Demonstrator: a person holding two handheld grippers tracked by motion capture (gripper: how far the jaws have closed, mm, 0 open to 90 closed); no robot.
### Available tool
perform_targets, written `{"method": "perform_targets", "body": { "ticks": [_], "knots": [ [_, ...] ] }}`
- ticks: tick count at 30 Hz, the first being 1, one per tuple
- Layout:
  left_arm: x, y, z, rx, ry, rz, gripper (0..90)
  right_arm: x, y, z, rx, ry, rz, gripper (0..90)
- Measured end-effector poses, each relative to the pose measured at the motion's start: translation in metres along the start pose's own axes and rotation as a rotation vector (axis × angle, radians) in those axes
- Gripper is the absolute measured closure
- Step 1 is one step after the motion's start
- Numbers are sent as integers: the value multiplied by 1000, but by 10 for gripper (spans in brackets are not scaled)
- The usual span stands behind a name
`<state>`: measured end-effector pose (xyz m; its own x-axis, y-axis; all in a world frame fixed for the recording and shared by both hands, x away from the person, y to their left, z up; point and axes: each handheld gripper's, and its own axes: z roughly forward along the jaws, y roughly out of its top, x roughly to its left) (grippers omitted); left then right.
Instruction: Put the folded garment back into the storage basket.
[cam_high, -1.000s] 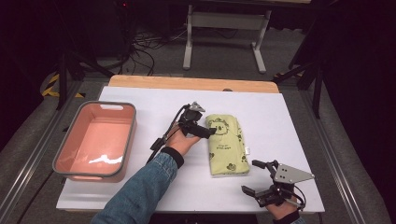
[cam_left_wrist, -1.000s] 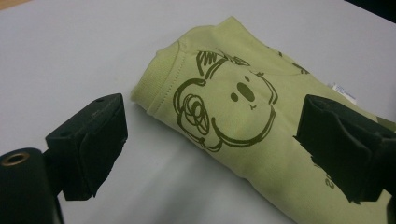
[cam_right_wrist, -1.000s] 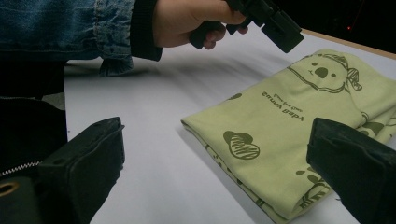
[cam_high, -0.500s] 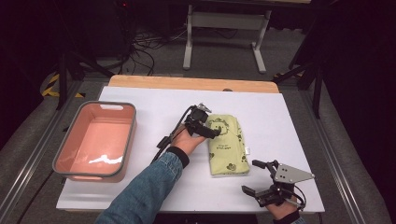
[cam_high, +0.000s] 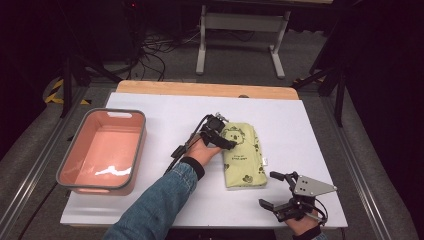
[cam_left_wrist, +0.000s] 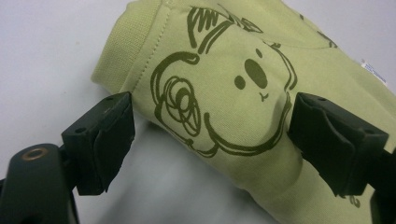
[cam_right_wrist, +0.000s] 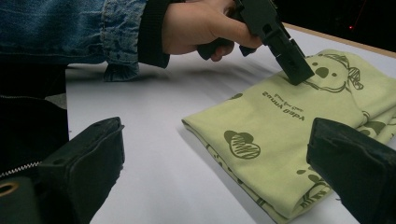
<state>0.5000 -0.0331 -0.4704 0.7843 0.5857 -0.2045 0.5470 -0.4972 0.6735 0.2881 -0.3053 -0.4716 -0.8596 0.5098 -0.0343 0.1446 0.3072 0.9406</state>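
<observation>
at the left of the white table (cam_high: 310, 130) a salmon-pink plastic tub (cam_high: 102, 150) is sitting empty, well apart from the work. right of it, near the middle, the left gripper (cam_high: 224, 140) is leaning over the far left corner of the folded pale-green koala-print garment (cam_high: 242, 155). in the left gripper view its jaws are straddling that corner of the garment (cam_left_wrist: 243, 107), one pad at the hem edge and the other on the printed face; they have just been closing a little and are standing fairly wide, with the cloth between them, and i cannot tell whether the pads are pressing yet. the garment is lying flat with its long axis running away from the person, near edge toward the right gripper (cam_high: 278, 189), which is resting at the table's near right corner, jaws spread wide and holding nothing. the left one is the nearer by far, already on the cloth, so the coming pinch looks to be its job, at the far end.
</observation>
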Motion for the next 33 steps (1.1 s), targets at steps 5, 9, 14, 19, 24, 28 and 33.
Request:
{"method": "perform_targets", "body": {
  "ticks": [5, 9, 14, 19, 24, 28, 33],
  "knots": [
    [2, -1, 2, 8, -10, -31, 149, 0, 0, 0, 0, 0, -1, 47],
    [6, -2, 5, 8, -32, -61, 147, 0, 0, 0, 1, 0, -1, 47],
    [5, -1, 6, 11, -27, -53, 159, 0, 0, 0, 0, 0, -1, 47],
    [-1, 0, 8, 22, -22, -40, 203, 0, 0, 0, -1, 1, -1, 47],
    [-6, 2, 10, 37, -15, -17, 277, 0, 0, 0, -2, 1, -1, 47],
    [-7, 3, 11, 42, -36, -21, 345, 0, 0, 0, -2, 1, -1, 47],
    [-9, 4, 12, 45, -60, -20, 440, 1, 0, 0, -2, 2, -2, 47]
  ]
}}
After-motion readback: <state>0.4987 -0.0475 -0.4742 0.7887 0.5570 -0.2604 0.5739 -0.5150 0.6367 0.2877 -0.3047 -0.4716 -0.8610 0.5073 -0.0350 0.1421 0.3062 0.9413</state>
